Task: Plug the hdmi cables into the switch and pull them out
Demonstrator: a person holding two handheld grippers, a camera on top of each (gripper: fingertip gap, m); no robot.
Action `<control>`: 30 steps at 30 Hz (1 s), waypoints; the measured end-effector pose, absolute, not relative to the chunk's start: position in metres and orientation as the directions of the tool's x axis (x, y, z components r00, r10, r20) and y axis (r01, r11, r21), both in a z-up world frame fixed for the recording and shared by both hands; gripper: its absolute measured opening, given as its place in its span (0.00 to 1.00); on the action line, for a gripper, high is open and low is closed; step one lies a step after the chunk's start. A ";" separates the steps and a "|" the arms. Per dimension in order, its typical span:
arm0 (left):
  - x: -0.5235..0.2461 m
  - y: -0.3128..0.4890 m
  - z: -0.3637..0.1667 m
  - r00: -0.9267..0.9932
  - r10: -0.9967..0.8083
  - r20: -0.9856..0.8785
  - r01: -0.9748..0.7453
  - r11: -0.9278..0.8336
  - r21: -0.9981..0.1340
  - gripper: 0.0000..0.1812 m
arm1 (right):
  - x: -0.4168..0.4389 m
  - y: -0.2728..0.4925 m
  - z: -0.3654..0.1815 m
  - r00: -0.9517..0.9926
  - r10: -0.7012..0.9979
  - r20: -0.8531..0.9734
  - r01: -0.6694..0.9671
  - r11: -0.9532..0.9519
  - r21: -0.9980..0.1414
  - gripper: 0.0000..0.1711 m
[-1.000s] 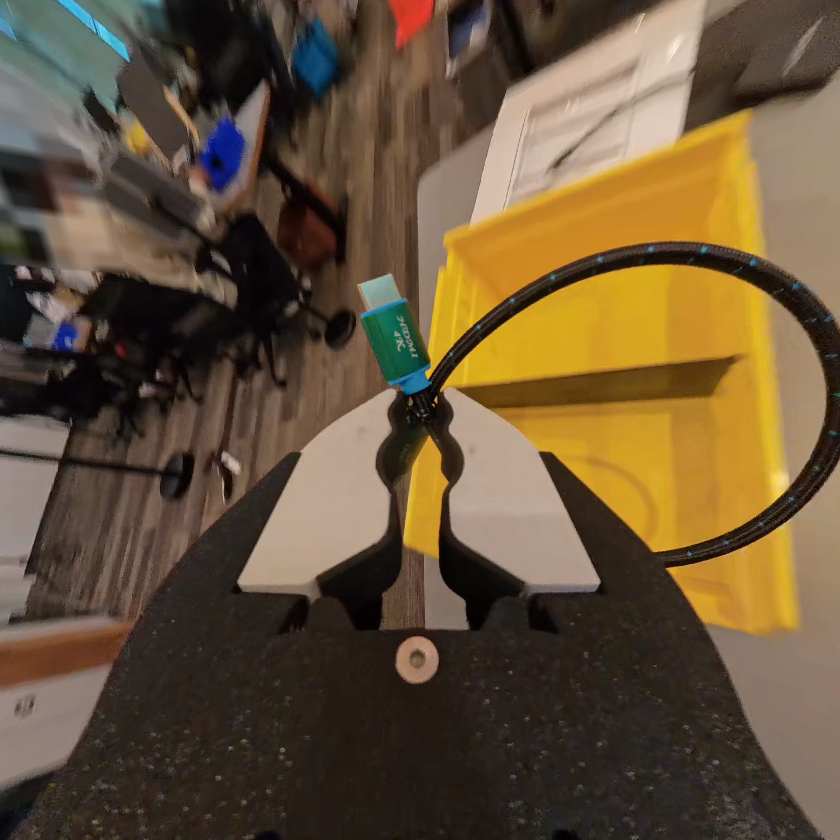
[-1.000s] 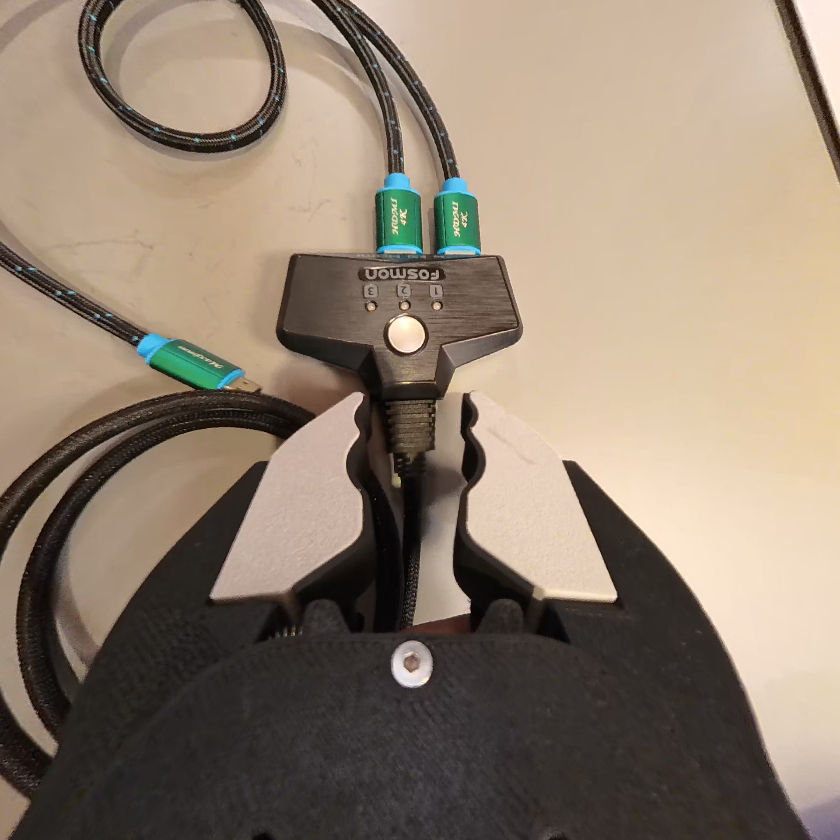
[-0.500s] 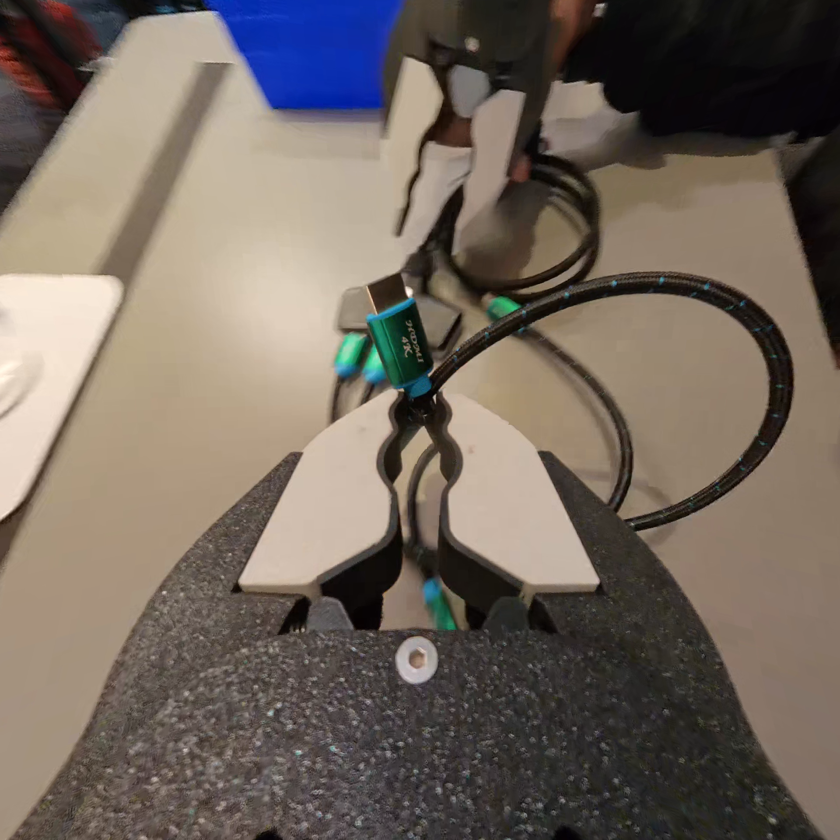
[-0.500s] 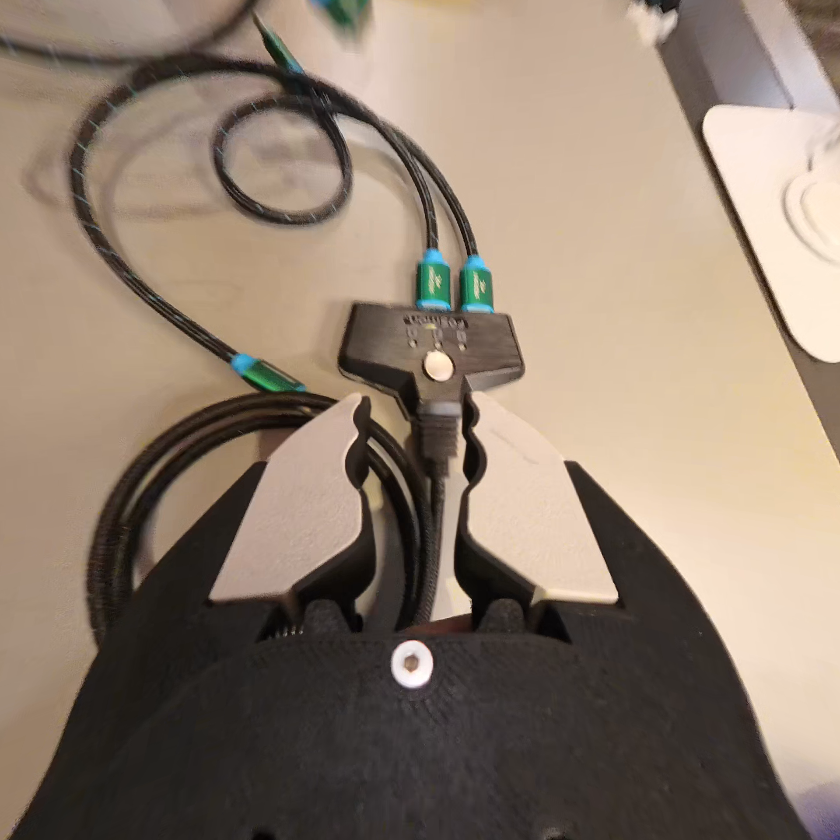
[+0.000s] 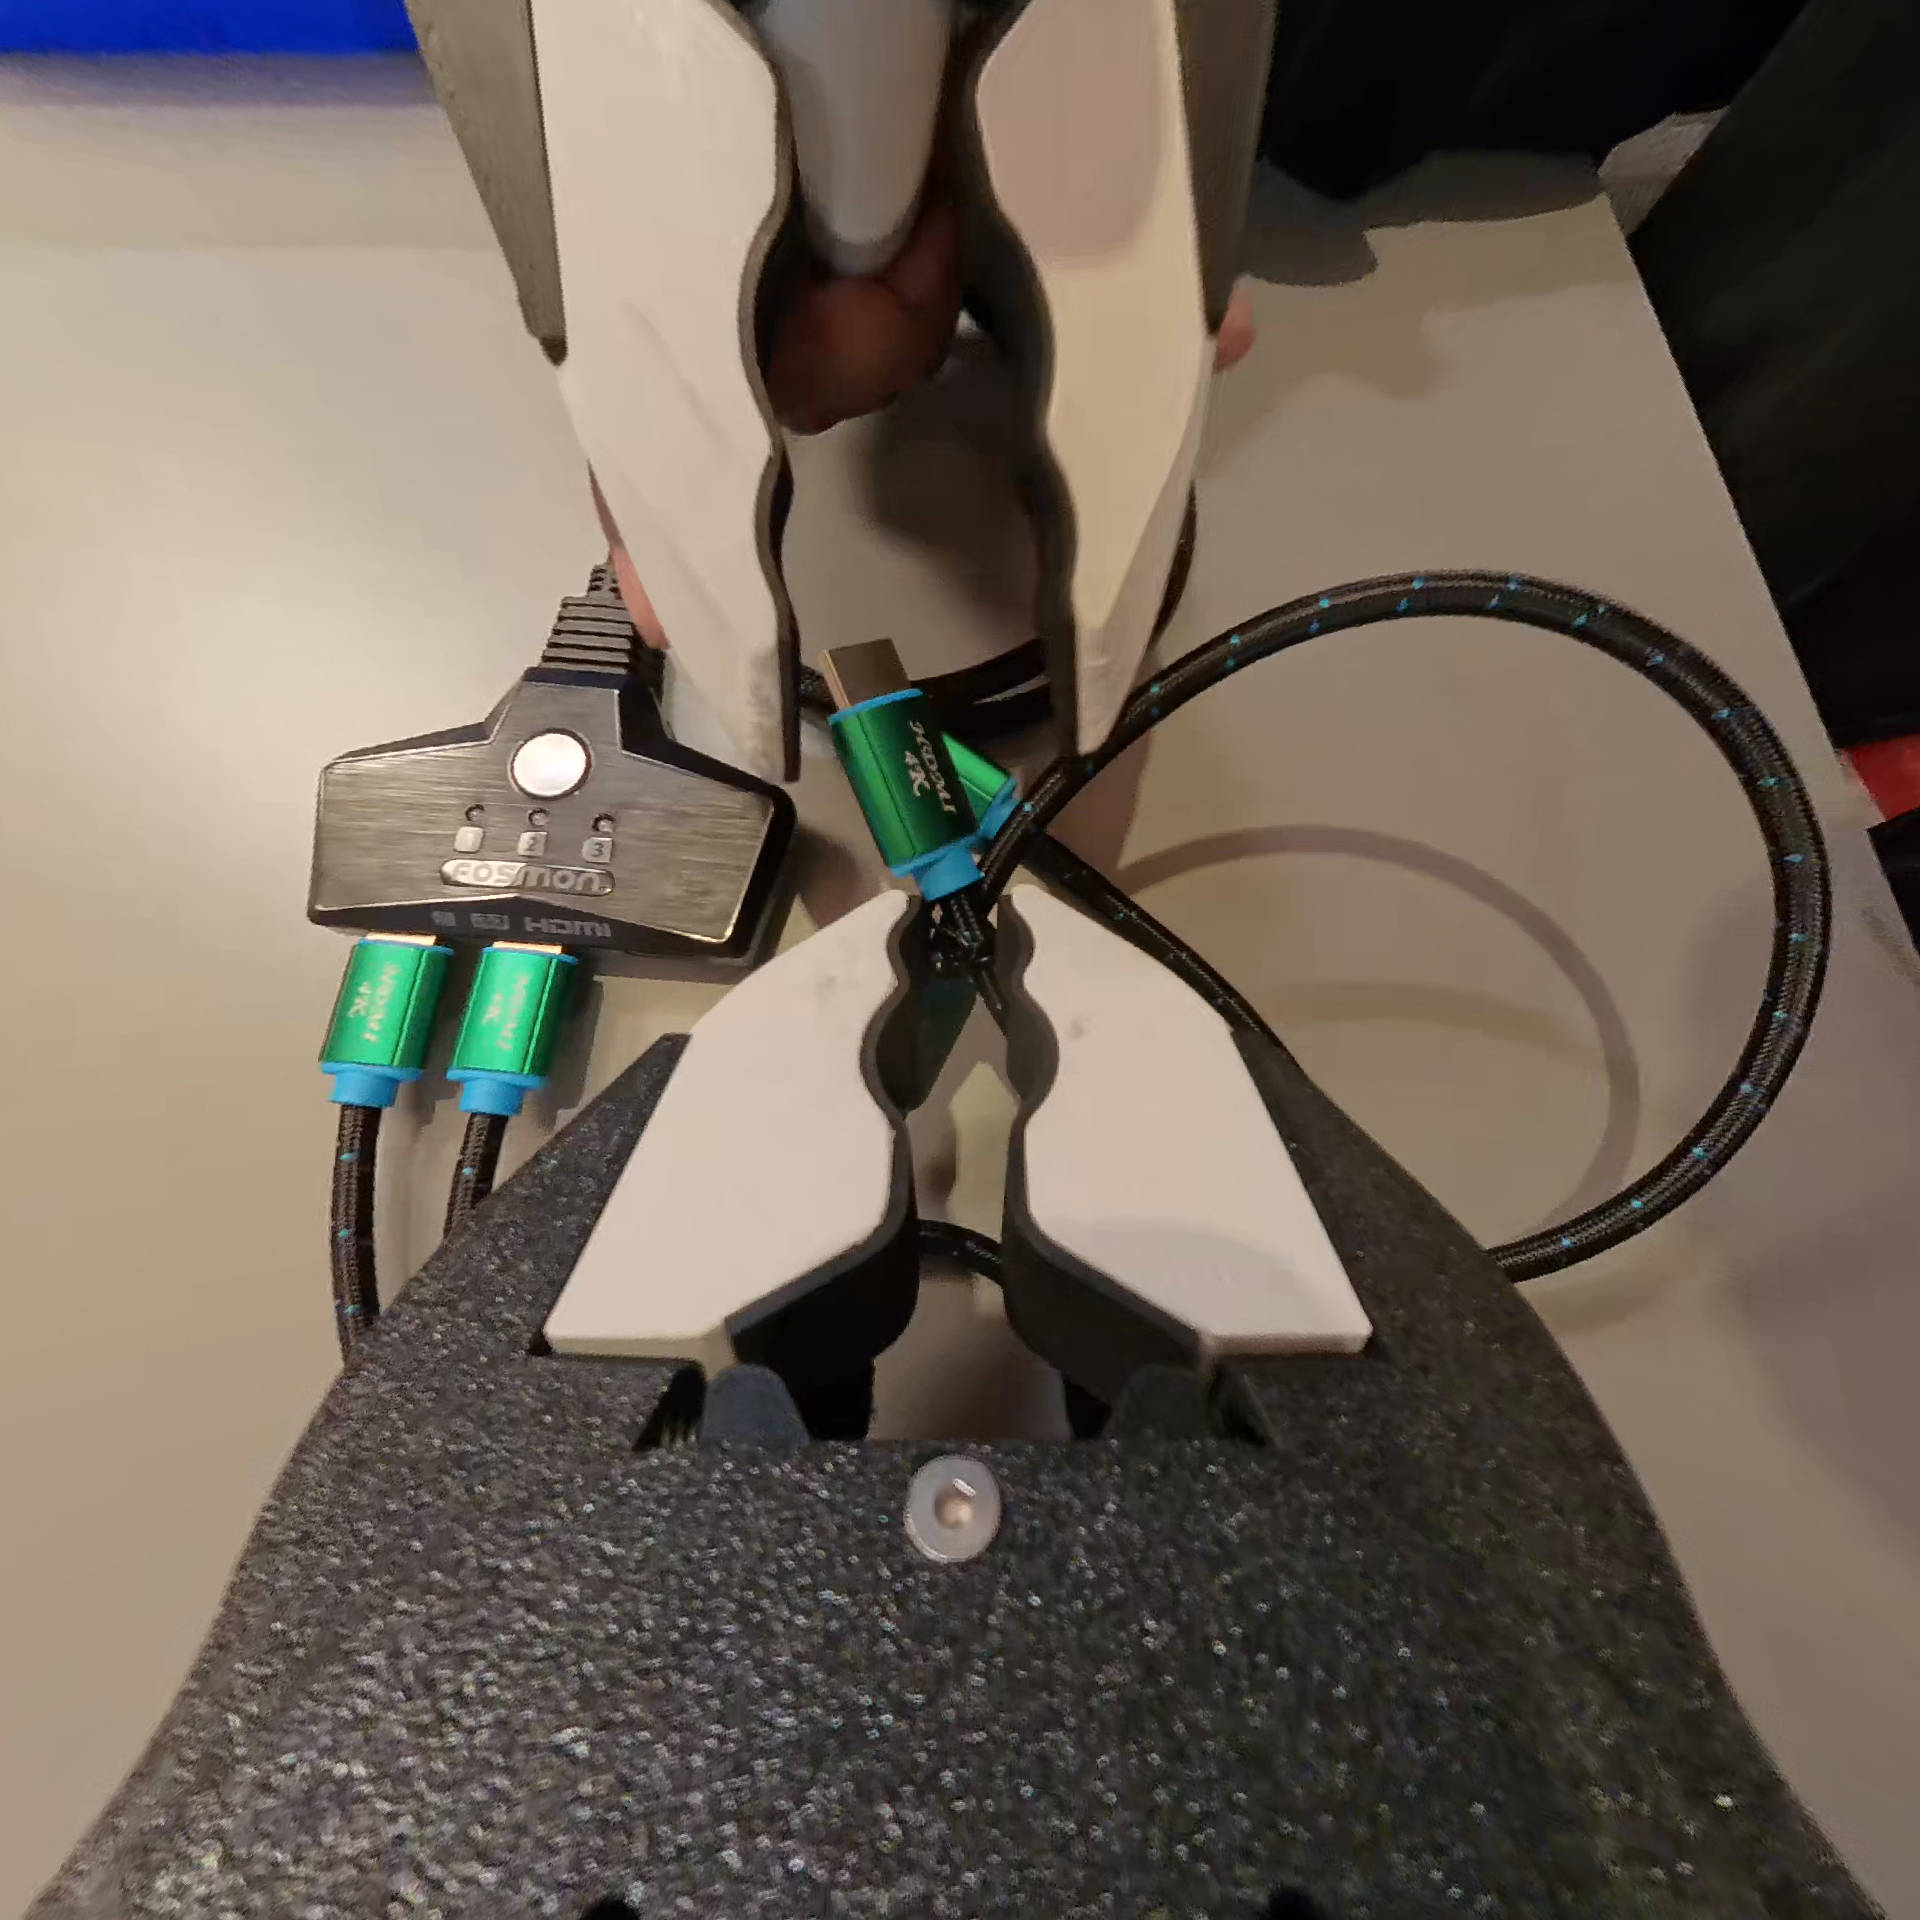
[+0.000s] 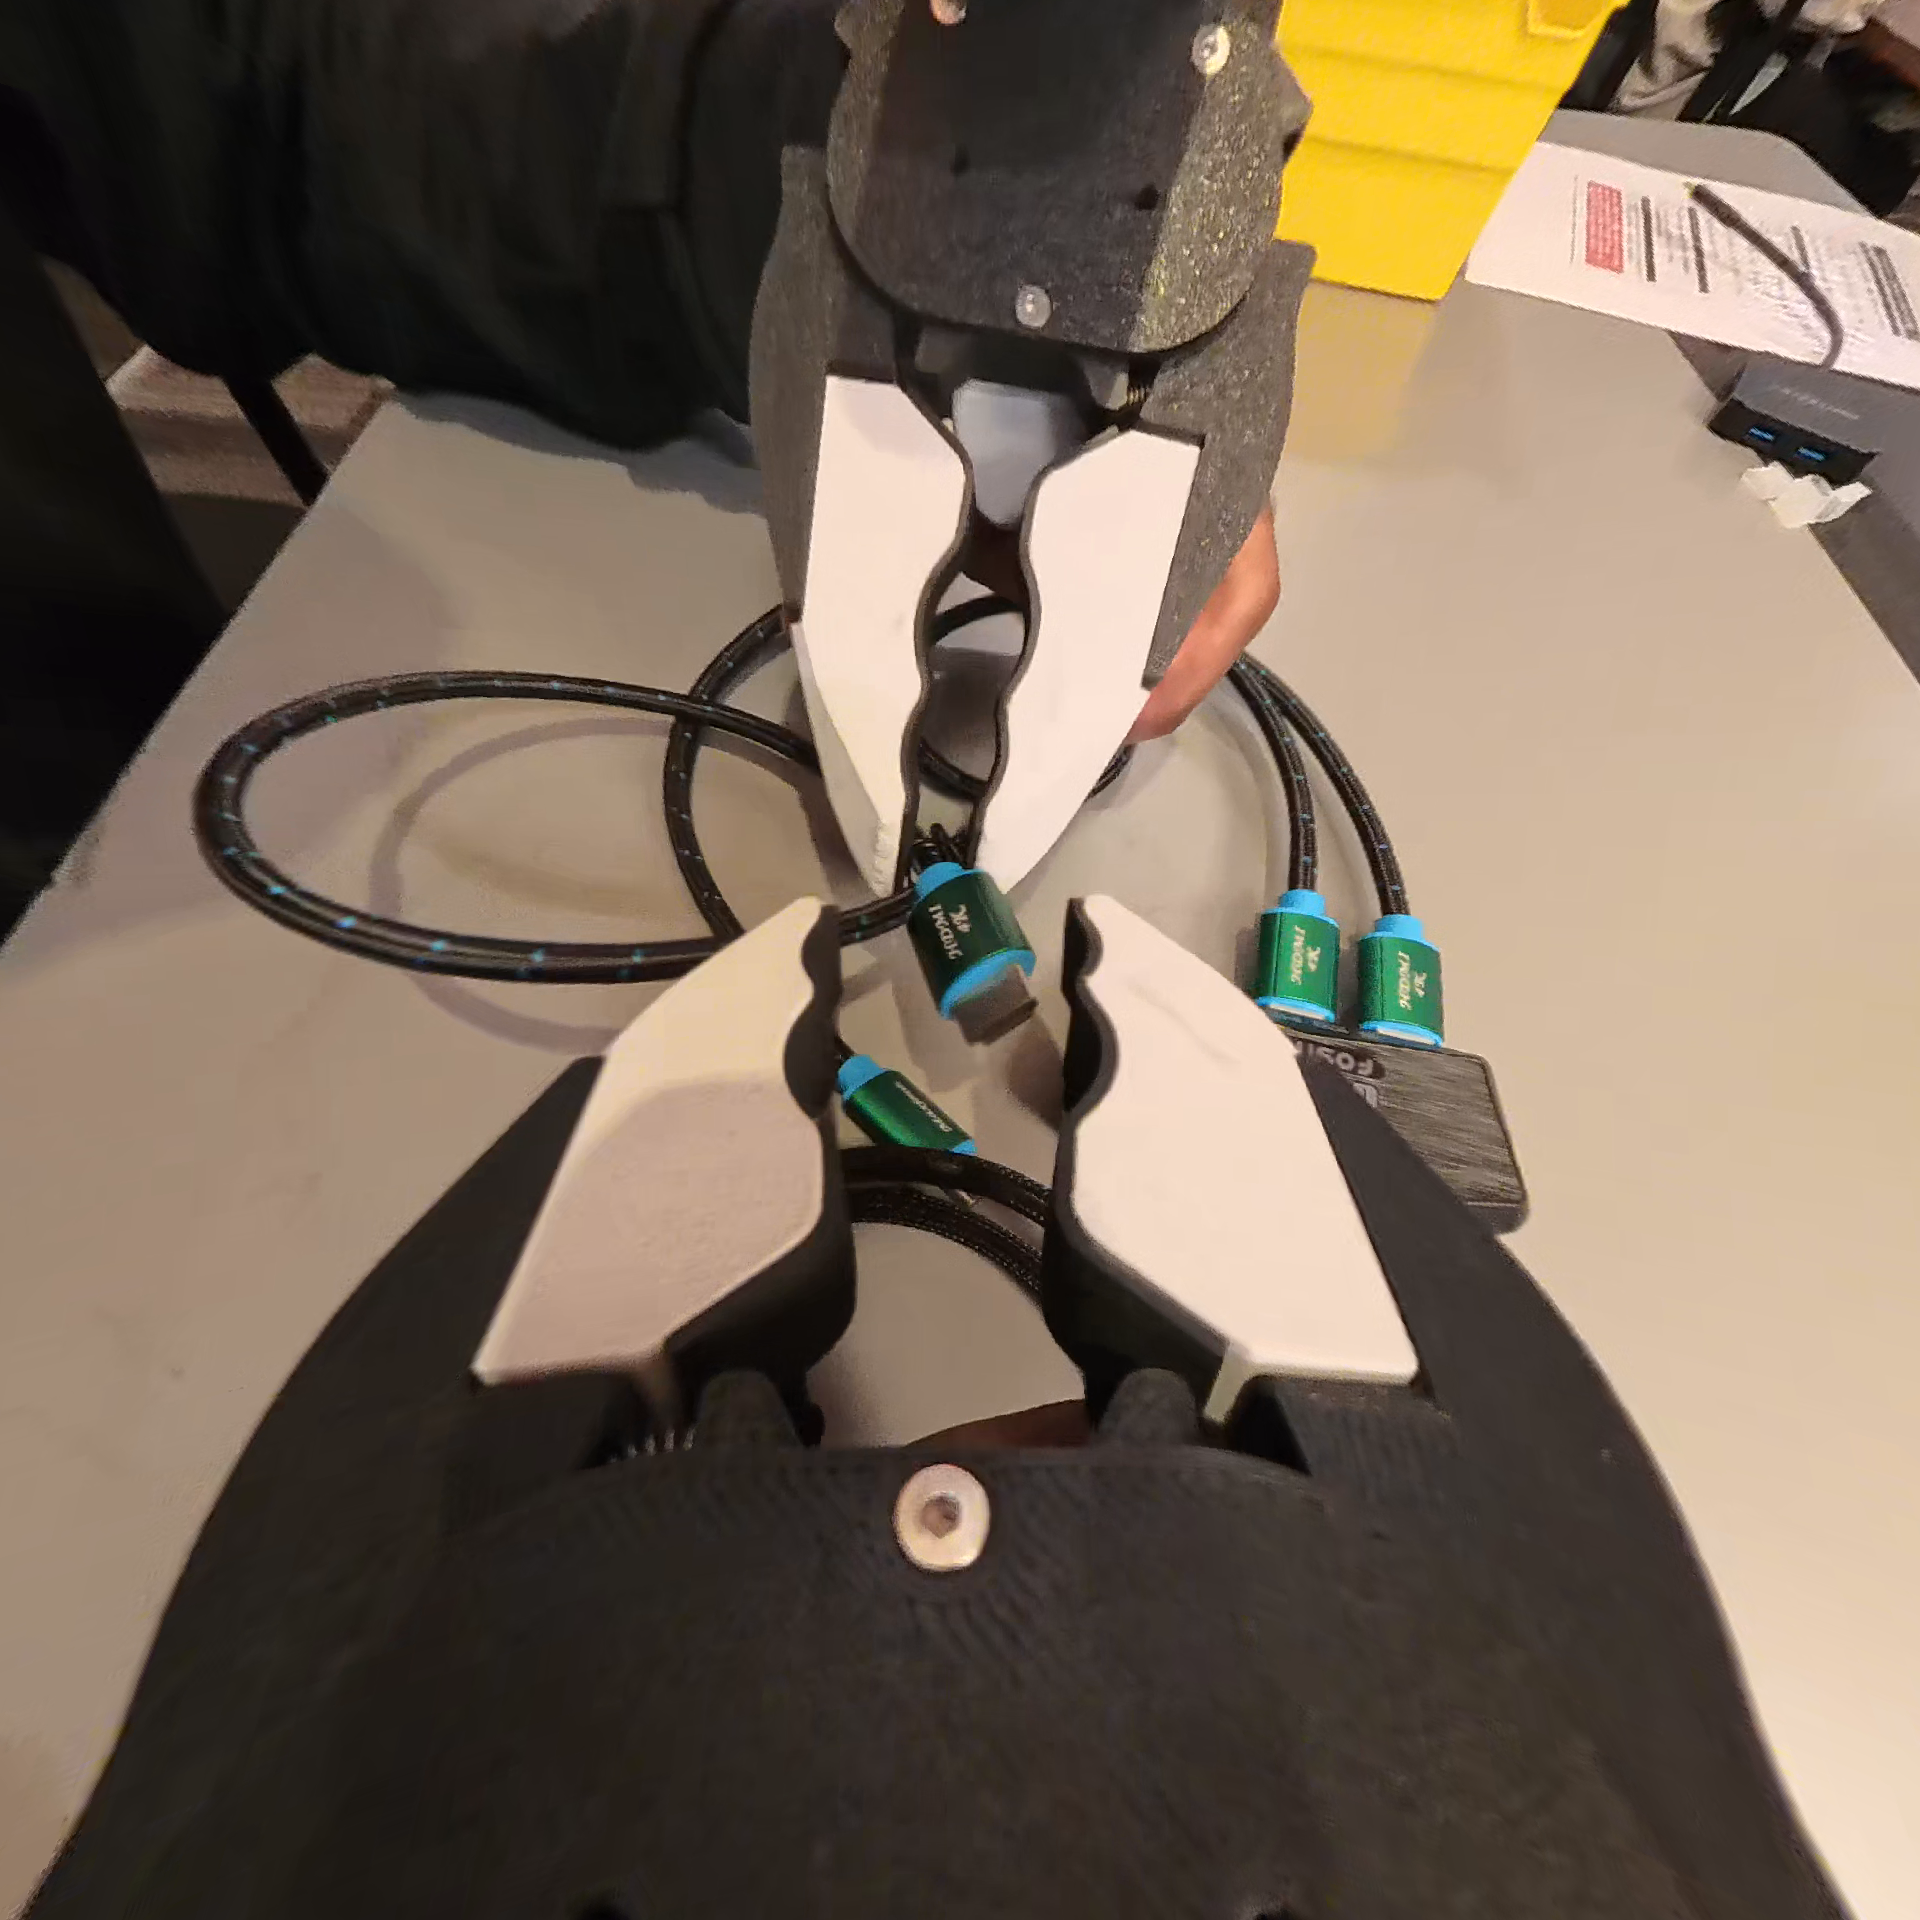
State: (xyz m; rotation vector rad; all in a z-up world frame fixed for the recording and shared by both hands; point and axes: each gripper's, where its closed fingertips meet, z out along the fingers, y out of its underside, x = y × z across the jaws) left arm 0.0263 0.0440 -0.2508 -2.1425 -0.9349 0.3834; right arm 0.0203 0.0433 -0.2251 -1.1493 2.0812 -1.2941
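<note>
The black HDMI switch [image 5: 540, 831] lies on the beige table with two green plugs [image 5: 447, 1013] seated in it; it also shows in the right wrist view [image 6: 1439, 1132]. My left gripper [image 5: 956, 914] is shut on the braided cable just behind a third green plug [image 5: 904, 790], which it holds above the table to the right of the switch. My right gripper [image 6: 951, 920] is open and faces the left gripper [image 6: 940, 868]. The held plug [image 6: 971, 961] hangs between the right gripper's fingertips [image 6: 1086, 935] without touching them.
A loose green plug [image 6: 904, 1112] and coils of black braided cable [image 6: 436, 945] lie under the grippers. A yellow bin [image 6: 1423, 125], a printed sheet [image 6: 1714, 260] and a dark USB hub [image 6: 1797, 416] stand at the far right. A person's dark sleeve [image 6: 468, 208] is behind. The tips of both grippers are at nearly the same place.
My left gripper swung from facing the yellow bin down to the table, carrying the plug beside the switch. My right gripper left the switch's tail, opened wider and now faces the left gripper.
</note>
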 end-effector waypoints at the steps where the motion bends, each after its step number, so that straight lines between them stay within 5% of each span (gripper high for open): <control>1: 0.027 0.046 -0.251 0.693 0.720 0.028 0.496 -0.449 -0.743 0.07 | 0.020 0.043 -0.227 -0.564 -0.822 0.081 -0.439 0.215 -0.872 0.22; 13: 0.034 0.058 -0.241 0.714 0.699 0.017 0.455 -0.447 -0.770 0.06 | 0.034 0.050 -0.241 -0.512 -0.857 0.059 -0.483 0.230 -0.845 0.13; 19: 0.034 0.055 -0.243 0.701 0.712 0.035 0.475 -0.429 -0.768 0.06 | 0.028 0.048 -0.235 -0.531 -0.845 0.063 -0.459 0.224 -0.860 0.21; 30: 0.039 0.062 -0.248 0.738 0.674 0.046 0.457 -0.448 -0.769 0.06 | 0.036 0.059 -0.238 -0.471 -0.882 0.032 -0.459 0.213 -0.863 0.20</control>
